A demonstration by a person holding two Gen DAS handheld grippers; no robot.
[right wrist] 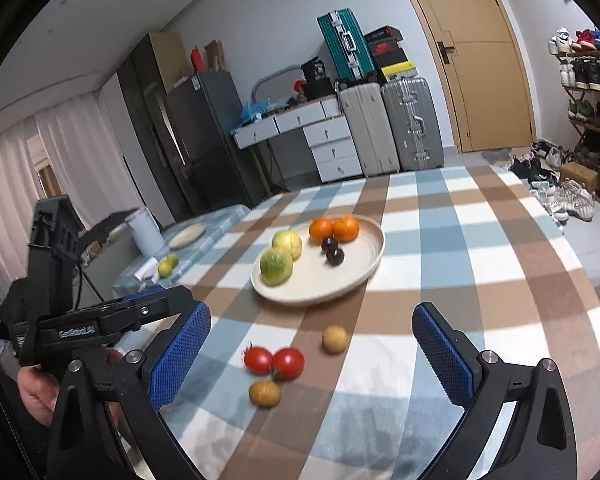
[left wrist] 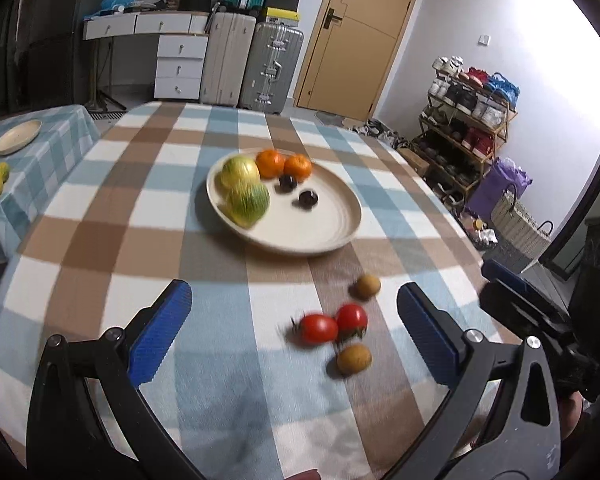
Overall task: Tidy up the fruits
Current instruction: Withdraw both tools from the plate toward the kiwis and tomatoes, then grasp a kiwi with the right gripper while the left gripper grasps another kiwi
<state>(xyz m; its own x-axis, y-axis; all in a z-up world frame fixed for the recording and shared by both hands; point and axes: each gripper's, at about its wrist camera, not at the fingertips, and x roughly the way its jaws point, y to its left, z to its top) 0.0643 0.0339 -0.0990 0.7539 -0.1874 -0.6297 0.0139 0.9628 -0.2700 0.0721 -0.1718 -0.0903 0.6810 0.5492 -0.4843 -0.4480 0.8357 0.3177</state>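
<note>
Both tongs, left [left wrist: 294,322] and right [right wrist: 312,344], gape empty; between their tips two glossy red tomatoes [left wrist: 334,324] await sorting, round cream plate [left wrist: 340,216] of fruit beyond, on checked tabletop [left wrist: 220,320]

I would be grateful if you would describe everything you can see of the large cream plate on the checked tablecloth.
The large cream plate is round and shallow with a low raised rim, matte, ceramic by its look. It lies flat on the checked tablecloth, towards the table's far side. It holds two yellow-green fruits, two oranges and two small dark fruits, grouped to one side; the rest is bare. Neither claw touches it.
</note>
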